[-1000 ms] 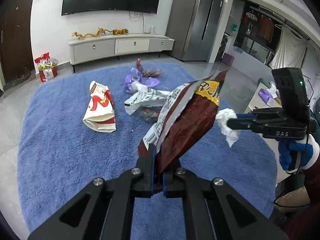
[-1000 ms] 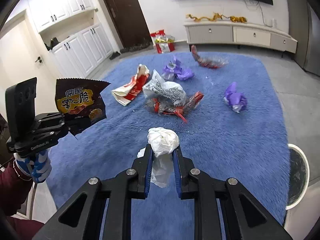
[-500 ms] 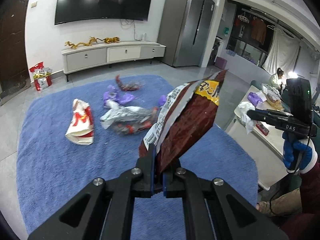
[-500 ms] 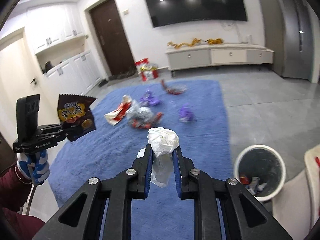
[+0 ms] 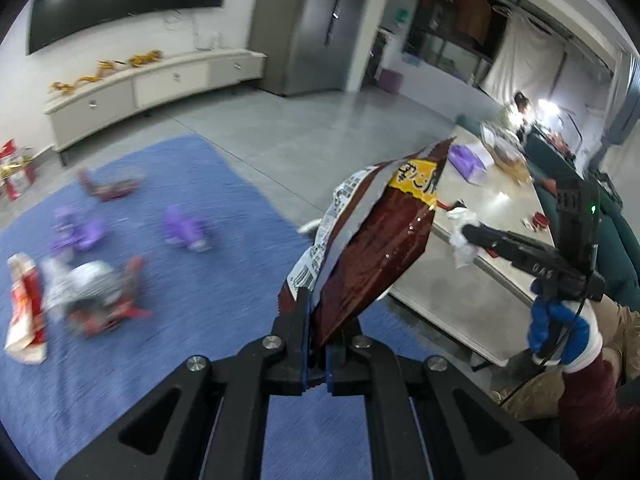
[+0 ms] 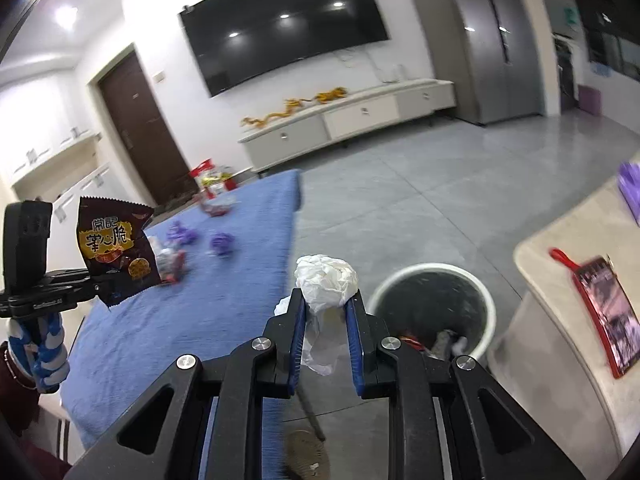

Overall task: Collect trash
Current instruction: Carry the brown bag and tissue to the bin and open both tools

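Note:
My left gripper (image 5: 316,312) is shut on a dark red snack bag (image 5: 372,252) that stands up from its jaws; the same snack bag (image 6: 114,242) and left gripper (image 6: 102,286) show at the left of the right wrist view. My right gripper (image 6: 326,304) is shut on a crumpled white tissue (image 6: 326,280), just left of a white trash bin (image 6: 434,306) with some trash in it. From the left wrist view the right gripper (image 5: 466,234) holds the tissue (image 5: 460,236) at the table edge. Several wrappers (image 5: 92,292) lie blurred on the blue rug (image 5: 180,288).
A pale low table (image 5: 480,240) stands right of the rug, with a purple item (image 5: 466,162) and a red phone-like object (image 6: 604,312) on it. Grey tiled floor (image 6: 420,200), a TV cabinet (image 6: 348,120) and a fridge (image 5: 320,24) lie beyond. A person sits far right.
Both grippers swung right, off the rug and toward the table. The trash bin came into the right wrist view and now sits close under the tissue. Both grips are unchanged.

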`<action>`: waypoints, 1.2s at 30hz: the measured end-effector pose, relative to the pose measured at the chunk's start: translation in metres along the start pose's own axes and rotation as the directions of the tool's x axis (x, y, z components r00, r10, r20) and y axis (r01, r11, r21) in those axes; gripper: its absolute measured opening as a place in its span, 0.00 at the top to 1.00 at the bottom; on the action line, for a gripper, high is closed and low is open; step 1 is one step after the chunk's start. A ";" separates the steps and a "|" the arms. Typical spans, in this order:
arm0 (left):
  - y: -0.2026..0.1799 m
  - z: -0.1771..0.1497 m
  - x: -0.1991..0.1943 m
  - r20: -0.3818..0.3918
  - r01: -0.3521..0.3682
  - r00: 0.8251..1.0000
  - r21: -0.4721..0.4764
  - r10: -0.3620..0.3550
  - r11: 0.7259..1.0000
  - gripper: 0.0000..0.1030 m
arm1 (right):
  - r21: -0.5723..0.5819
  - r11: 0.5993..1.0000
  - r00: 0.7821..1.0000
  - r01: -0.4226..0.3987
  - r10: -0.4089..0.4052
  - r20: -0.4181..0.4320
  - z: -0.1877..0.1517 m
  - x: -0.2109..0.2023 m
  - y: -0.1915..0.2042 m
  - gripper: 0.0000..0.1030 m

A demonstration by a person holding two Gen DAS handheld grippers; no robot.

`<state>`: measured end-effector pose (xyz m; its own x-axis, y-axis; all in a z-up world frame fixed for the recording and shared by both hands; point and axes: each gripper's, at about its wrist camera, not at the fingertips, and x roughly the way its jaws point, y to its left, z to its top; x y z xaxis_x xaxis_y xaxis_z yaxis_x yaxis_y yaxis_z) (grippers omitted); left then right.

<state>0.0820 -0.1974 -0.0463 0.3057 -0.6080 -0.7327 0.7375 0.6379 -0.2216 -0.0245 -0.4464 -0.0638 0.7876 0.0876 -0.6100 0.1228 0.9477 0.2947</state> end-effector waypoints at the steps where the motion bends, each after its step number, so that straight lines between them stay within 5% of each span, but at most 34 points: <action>1: -0.009 0.010 0.018 -0.021 0.012 1.000 0.001 -0.012 1.000 0.95 | 0.016 1.000 1.000 0.006 -0.006 -0.001 0.000 0.003 -0.009 0.81; 12: -0.049 0.081 0.179 -0.187 0.024 0.982 -0.025 -0.029 0.999 0.95 | 0.126 0.987 0.993 0.100 -0.091 -0.075 0.005 0.077 -0.095 0.80; 19: -0.044 0.097 0.246 -0.265 0.008 0.964 -0.101 -0.035 0.995 0.94 | 0.125 0.978 0.977 0.168 -0.149 -0.150 0.010 0.136 -0.116 0.77; 26: -0.037 0.103 0.285 -0.297 0.008 0.953 -0.173 -0.060 0.985 0.91 | 0.128 0.968 0.964 0.216 -0.190 -0.188 0.010 0.174 -0.134 0.68; 31: -0.029 0.102 0.293 -0.292 0.028 0.951 -0.233 -0.097 0.972 0.67 | 0.131 0.957 0.951 0.257 -0.227 -0.210 0.001 0.184 -0.140 0.55; 36: -0.028 0.100 0.283 -0.271 0.029 0.958 -0.231 -0.092 0.973 0.66 | 0.134 0.955 0.949 0.266 -0.235 -0.208 -0.005 0.176 -0.140 0.53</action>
<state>0.2081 -0.4350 -0.1835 0.0618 -0.5136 -0.8558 0.5870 0.7121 -0.3850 0.0938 -0.5618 -0.2154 0.5934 -0.0761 -0.8013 0.4079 0.8867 0.2179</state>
